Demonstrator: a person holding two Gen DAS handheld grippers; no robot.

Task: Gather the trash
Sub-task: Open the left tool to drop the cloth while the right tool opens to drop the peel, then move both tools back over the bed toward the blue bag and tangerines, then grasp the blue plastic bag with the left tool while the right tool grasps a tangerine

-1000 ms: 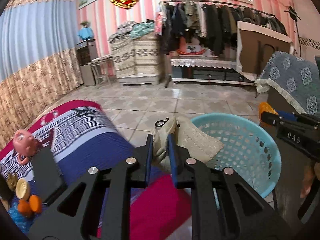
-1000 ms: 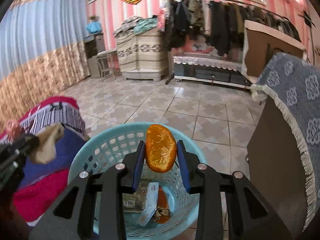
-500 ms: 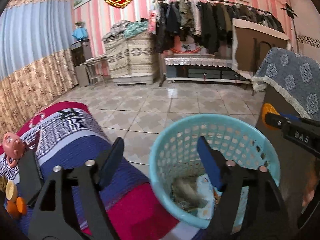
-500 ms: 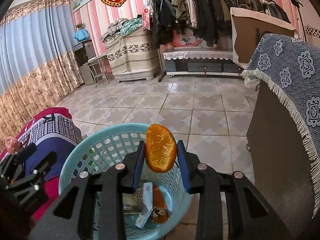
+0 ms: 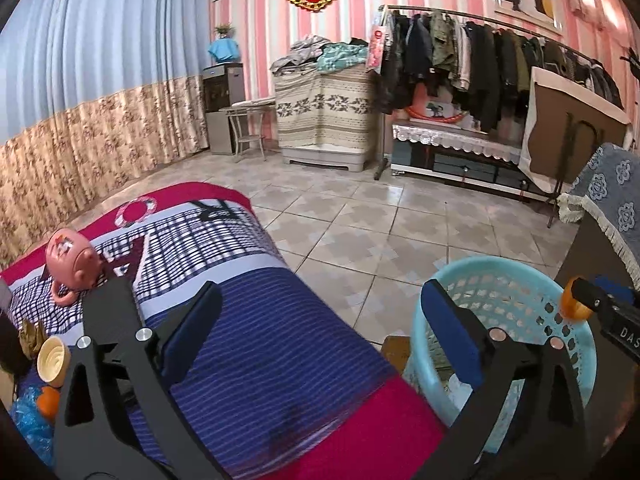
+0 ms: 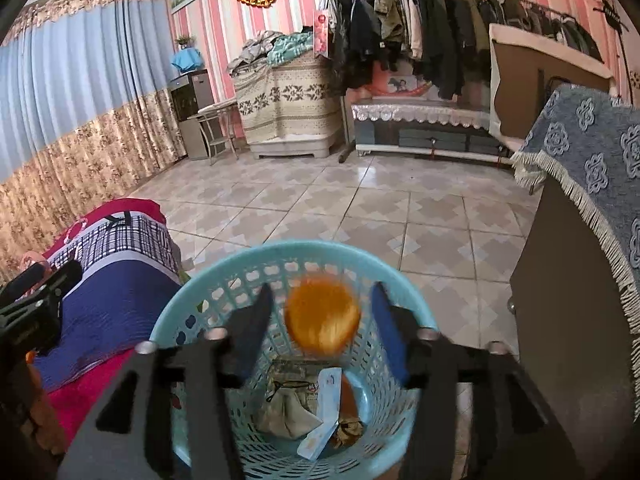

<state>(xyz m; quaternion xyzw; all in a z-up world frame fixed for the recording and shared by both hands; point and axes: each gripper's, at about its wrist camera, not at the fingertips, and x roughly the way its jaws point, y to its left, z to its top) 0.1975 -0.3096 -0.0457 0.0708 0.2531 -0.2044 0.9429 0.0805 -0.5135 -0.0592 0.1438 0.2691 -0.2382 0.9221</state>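
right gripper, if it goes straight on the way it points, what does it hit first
Probably the orange peel dropping between its opening jaws, then the trash in the blue basket; depth is unclear.

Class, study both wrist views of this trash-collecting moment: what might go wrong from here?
1. The right tool is opening; the blurred orange peel between its fingers could strike the light-blue plastic basket's rim and bounce out.
2. The left tool, wide open and empty, hangs near that basket and might tip it.
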